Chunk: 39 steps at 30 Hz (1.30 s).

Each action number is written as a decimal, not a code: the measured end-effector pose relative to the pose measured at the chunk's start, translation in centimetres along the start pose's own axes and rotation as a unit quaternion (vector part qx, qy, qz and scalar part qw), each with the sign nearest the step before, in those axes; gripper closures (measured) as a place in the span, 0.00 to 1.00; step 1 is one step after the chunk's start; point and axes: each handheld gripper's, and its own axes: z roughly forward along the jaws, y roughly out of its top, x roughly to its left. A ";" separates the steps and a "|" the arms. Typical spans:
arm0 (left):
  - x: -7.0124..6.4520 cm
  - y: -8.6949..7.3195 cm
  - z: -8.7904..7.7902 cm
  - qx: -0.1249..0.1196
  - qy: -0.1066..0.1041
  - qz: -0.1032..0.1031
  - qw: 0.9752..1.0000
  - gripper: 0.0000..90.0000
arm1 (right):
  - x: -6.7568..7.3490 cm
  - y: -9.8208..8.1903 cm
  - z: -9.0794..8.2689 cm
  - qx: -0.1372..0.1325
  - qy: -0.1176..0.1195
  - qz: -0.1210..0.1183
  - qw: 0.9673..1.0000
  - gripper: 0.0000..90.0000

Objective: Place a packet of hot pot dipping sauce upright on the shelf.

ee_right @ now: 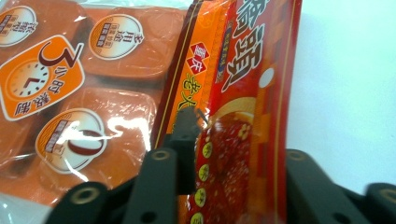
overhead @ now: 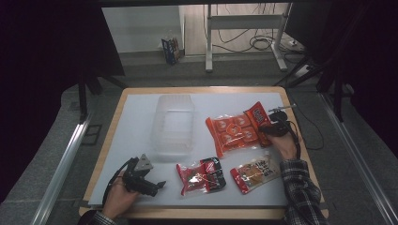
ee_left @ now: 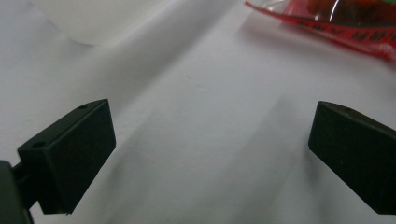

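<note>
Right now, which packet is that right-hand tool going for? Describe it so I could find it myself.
Start at the clear plastic tub in the middle of the white table, then look right to the big orange multipack. Leaning on that pack's far right edge is a narrow red packet, with the right gripper closed on it. Unlike its neighbours, it is slim, with large Chinese characters.
</note>
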 end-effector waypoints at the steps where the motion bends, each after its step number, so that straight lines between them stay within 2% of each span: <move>1: 0.0 0.0 0.0 0.000 0.000 0.000 1.000 0.01 | -0.1 0.0 0.1 -0.001 0.005 0.005 1.000 0.84; 2: 0.1 0.0 -0.3 -0.016 0.006 -0.003 1.000 0.01 | -0.2 0.1 0.2 0.000 0.010 0.008 1.000 0.87; 3: 0.1 0.0 -0.3 -0.016 0.006 -0.003 1.000 0.00 | -0.2 0.1 0.2 0.000 0.010 0.008 1.000 0.87; 7: 0.3 -0.1 -0.8 -0.046 0.015 -0.006 0.999 0.00 | -0.1 0.4 0.3 0.006 0.014 0.026 1.000 0.92; 10: 0.4 -0.1 -1.1 -0.061 0.016 -0.007 0.998 0.00 | 0.0 0.6 0.3 0.013 0.012 0.021 1.000 0.98; 12: 0.4 -0.1 -1.1 -0.063 0.017 -0.009 0.998 0.00 | 0.1 0.6 0.3 0.013 0.012 0.021 1.000 0.98; 16: 0.4 -0.2 -1.2 -0.065 0.022 -0.008 0.998 0.00 | 0.7 1.3 -0.2 0.026 0.004 0.000 1.000 0.98; 17: 0.4 -0.2 -1.2 -0.065 0.022 -0.008 0.998 0.00 | 0.7 1.3 -0.2 0.026 0.004 0.000 1.000 0.98; 18: 0.4 -0.2 -1.2 -0.067 0.026 -0.007 0.997 0.00 | 1.2 1.5 -0.4 0.026 0.000 -0.013 1.000 0.98; 20: 0.4 -0.2 -1.4 -0.070 0.029 -0.007 0.997 0.00 | 1.6 1.7 -0.7 0.024 -0.006 -0.022 0.999 0.98; 24: 0.4 -0.4 -1.9 -0.077 0.032 -0.007 0.997 0.00 | 2.1 2.2 -1.7 0.006 -0.006 -0.028 1.000 0.98; 29: 0.1 -0.7 -2.6 -0.079 0.043 -0.009 0.996 0.00 | 2.7 2.9 -3.3 -0.019 0.009 -0.024 0.999 0.98; 32: -0.1 -1.1 -3.1 -0.080 0.049 -0.014 0.996 0.00 | 3.6 3.9 -5.0 -0.043 0.015 -0.032 0.998 0.98; 34: -0.1 -1.1 -3.2 -0.078 0.051 -0.014 0.996 0.00 | 3.9 4.2 -5.4 -0.050 0.019 -0.036 0.998 0.98; 35: -0.1 -1.3 -3.3 -0.076 0.052 -0.015 0.996 0.00 | 4.4 4.8 -6.3 -0.063 0.027 -0.040 0.997 0.98; 39: -0.1 -1.4 -3.3 -0.071 0.063 -0.019 0.995 0.00 | 5.5 5.9 -7.6 -0.079 0.041 -0.039 0.995 0.98</move>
